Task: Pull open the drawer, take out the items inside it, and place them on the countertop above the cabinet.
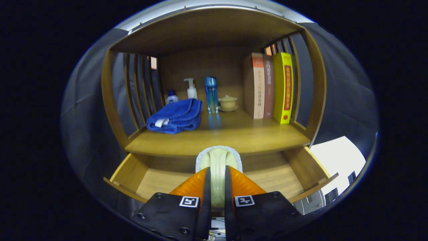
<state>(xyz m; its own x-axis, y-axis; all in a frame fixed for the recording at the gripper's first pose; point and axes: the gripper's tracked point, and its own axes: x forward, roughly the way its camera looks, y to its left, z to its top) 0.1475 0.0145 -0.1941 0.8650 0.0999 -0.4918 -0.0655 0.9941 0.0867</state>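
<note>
We see a rather dim picture with warm light falling from the front onto the shelf board (214, 135), while the back panel (200, 67) in the upper centre stays in shadow. A bright white patch glares at the lower right. The blue bottle (211, 94) reflects softly on the wood. Straight lines bend strongly toward the edges, and the centre is sharp.
</note>
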